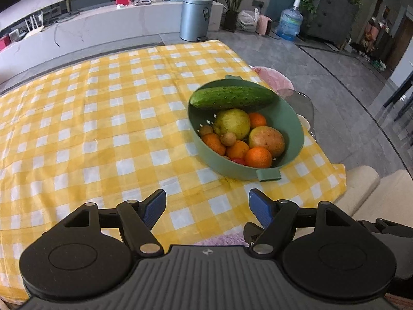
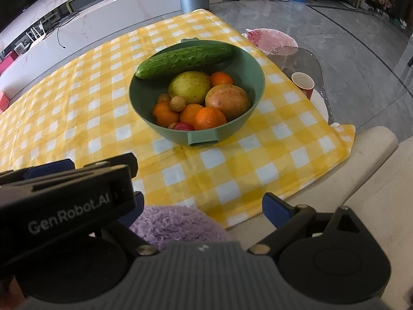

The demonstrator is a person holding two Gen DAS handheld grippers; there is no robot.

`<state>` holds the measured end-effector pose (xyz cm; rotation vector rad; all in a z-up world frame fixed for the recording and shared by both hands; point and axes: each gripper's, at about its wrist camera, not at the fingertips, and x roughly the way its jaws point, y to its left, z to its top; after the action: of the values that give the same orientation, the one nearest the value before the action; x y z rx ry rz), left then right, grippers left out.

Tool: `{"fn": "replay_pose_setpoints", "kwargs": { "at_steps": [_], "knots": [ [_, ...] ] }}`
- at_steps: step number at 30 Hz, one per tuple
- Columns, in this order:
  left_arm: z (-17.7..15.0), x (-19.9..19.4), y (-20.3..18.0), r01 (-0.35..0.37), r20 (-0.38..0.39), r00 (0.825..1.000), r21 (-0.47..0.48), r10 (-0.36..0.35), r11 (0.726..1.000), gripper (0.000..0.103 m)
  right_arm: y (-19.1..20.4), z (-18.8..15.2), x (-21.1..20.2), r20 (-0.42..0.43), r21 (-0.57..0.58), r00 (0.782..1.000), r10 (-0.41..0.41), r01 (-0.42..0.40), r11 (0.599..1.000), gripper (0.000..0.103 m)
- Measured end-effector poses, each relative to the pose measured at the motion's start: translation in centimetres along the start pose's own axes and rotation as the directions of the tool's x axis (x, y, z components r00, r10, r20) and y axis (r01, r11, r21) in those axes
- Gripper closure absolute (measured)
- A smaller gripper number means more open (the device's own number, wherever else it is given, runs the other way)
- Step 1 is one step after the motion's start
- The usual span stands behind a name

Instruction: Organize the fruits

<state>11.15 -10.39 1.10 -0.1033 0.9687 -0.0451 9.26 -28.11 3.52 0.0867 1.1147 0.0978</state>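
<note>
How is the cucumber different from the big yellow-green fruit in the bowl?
The cucumber is long, dark green and bumpy; the yellow-green fruit is round, pale and smooth. The cucumber lies across the rim; the fruit sits down inside. Both are in the green bowl.

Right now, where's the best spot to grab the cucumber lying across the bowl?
Probably its middle, from above, claw closing across its width. The cucumber lies level across the far rim of the green bowl, above the fruit, so its top is exposed.

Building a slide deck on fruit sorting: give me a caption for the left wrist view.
Open left gripper hovers over yellow checked tablecloth, facing green bowl of fruit topped by a cucumber.
</note>
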Motion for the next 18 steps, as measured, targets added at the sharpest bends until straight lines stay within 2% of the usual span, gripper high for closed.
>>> {"fn": "replay_pose_setpoints", "kwargs": {
  "at_steps": [2, 6, 18],
  "knots": [
    [-0.1, 0.0, 0.0, -0.013, 0.007, 1.0, 0.015, 0.013, 1.0, 0.018, 0.3, -0.1, 0.1, 0.002, -0.015, 1.0, -0.005, 0.005, 1.0, 0.009],
    [0.0, 0.2, 0.4, 0.018, -0.006, 1.0, 0.006, -0.018, 1.0, 0.018, 0.5, -0.1, 0.2, 0.0, -0.021, 1.0, 0.003, -0.003, 1.0, 0.009],
    [-0.1, 0.0, 1.2, 0.011, 0.005, 1.0, 0.006, -0.011, 1.0, 0.018, 1.4, -0.1, 0.3, -0.002, -0.042, 1.0, -0.002, 0.002, 0.999, 0.009]
  ]
}}
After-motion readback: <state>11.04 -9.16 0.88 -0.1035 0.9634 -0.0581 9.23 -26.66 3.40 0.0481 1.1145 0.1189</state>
